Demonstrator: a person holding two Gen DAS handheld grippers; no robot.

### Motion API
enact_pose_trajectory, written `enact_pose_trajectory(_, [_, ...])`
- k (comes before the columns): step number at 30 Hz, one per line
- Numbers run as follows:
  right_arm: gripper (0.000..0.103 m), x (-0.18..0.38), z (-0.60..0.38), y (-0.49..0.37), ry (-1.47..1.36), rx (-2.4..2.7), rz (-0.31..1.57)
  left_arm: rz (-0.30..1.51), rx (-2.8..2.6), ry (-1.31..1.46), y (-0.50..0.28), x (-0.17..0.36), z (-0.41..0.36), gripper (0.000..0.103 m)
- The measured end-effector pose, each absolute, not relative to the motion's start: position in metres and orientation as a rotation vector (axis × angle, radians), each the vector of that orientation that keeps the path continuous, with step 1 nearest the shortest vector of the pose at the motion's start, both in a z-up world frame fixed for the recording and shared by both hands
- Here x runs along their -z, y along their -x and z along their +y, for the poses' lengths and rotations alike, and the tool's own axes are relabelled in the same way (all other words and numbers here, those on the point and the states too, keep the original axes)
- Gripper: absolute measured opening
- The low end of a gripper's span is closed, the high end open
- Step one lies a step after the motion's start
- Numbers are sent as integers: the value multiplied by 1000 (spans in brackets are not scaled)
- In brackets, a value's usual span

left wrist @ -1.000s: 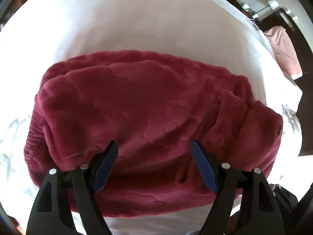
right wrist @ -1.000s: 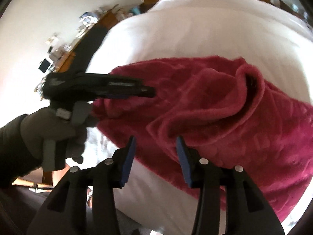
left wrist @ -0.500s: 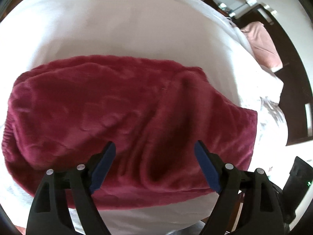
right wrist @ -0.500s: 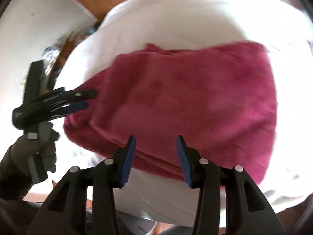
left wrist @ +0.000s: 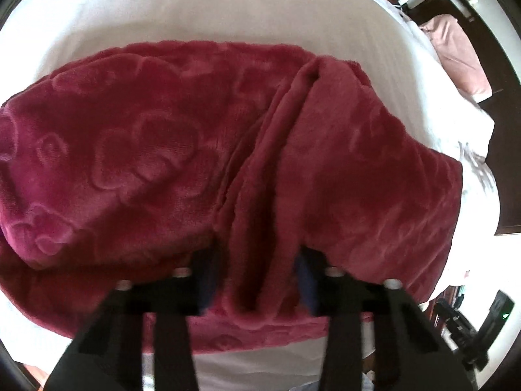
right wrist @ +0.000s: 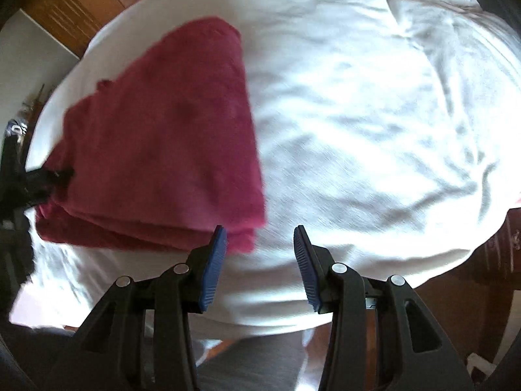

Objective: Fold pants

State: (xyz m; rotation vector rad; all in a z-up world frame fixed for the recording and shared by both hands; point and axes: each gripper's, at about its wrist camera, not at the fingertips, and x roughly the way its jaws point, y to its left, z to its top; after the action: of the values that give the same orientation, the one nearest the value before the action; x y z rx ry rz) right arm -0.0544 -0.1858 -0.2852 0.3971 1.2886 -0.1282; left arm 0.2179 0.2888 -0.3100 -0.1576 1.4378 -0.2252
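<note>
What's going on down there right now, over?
Left gripper closing, a ridge of the red pants between its jaws. Right gripper open, empty, over the white bed. Nothing blocking.

A white bedsheet (right wrist: 374, 123) covers a bed and fills most of both views. It lies smooth on the far side in the left wrist view and is creased into soft wrinkles across the right wrist view. Beyond the bed's far right corner in the left wrist view, a pale pink cloth (left wrist: 462, 55), possibly a pillow or folded blanket, rests on dark furniture (left wrist: 503, 150). A white wall with a few small, blurred objects runs behind it. In the right wrist view, a brown wooden floor (right wrist: 81, 9) shows past the bed's upper left edge.
</note>
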Motion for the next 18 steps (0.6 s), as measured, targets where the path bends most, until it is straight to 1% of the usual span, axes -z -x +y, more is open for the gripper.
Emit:
enact_pose_trajectory(1, [44,287,-187,56,-386,121,1296,1435,226,157,-218,308,288,24])
enact_pose_trajectory(2, [44,290,-186,56,-372,111,1302,1432,230,155,-217,306,286,21])
enact_pose_trajectory(7, [43,304,-166,40,-296,48,1306,1428,231,130,-210,297,277,19])
enact_pose_trajectory(8, [41,305,-157,34,-288,44,1297,1430,224,129,-208,297,275,19])
enact_pose_trajectory(10, [15,303,-152,27,-259,38,1284,1430,217,124,-207,295,271,19])
enact_pose_trajectory(12, [10,299,-145,21,-219,26,1282,1435,205,115,-208,295,270,19])
enact_pose_trajectory(15, [8,290,-143,26,-181,21,1272,1437,193,109,-206,297,267,19])
enact_pose_trajectory(18, [4,297,-148,39,-171,21,1307,1460,183,82,-204,309,263,20])
